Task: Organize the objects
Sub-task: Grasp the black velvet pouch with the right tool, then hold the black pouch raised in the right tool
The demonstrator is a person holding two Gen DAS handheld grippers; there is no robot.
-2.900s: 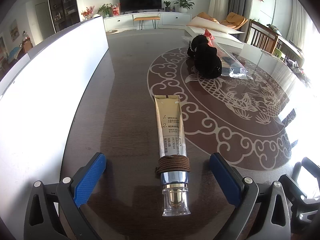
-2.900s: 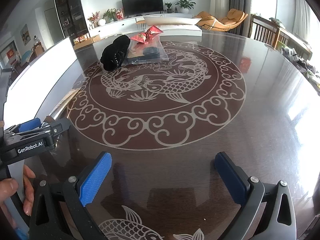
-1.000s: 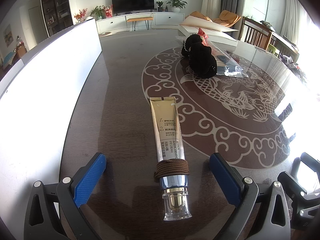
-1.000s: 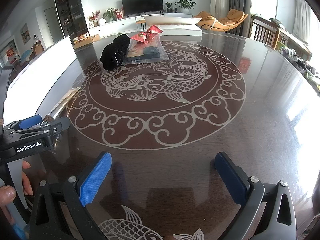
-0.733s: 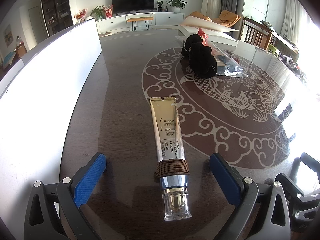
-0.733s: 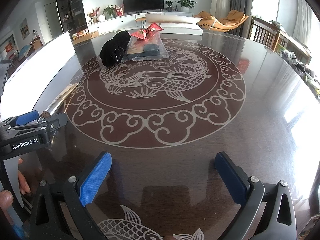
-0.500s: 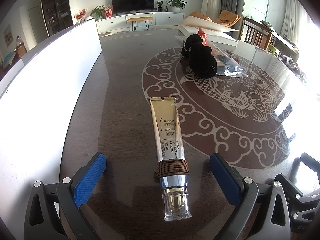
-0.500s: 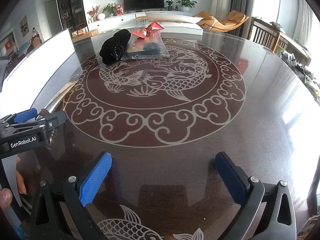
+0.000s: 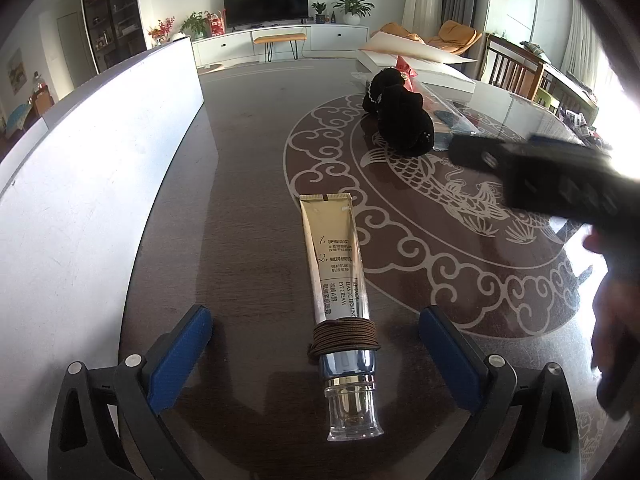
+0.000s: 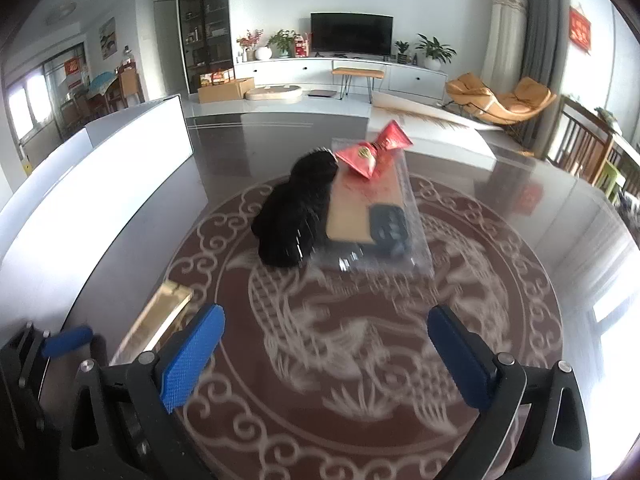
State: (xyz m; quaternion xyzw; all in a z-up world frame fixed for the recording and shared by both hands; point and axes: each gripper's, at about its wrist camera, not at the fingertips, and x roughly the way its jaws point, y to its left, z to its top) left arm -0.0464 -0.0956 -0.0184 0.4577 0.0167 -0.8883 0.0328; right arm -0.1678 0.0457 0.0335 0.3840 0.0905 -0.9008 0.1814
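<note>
I am swinging my right gripper forward and up off its low hover, so the black fuzzy bundle and the clear packet are now sitting straight ahead of its wide-apart fingers. It is now crossing the right side of my left wrist view, blurred, above the table.

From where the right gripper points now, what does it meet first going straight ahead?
Most likely the clear plastic package, with the black fuzzy item just left of that line. The right gripper is open, and only bare table shows between. Depth is uncertain in the blur.
</note>
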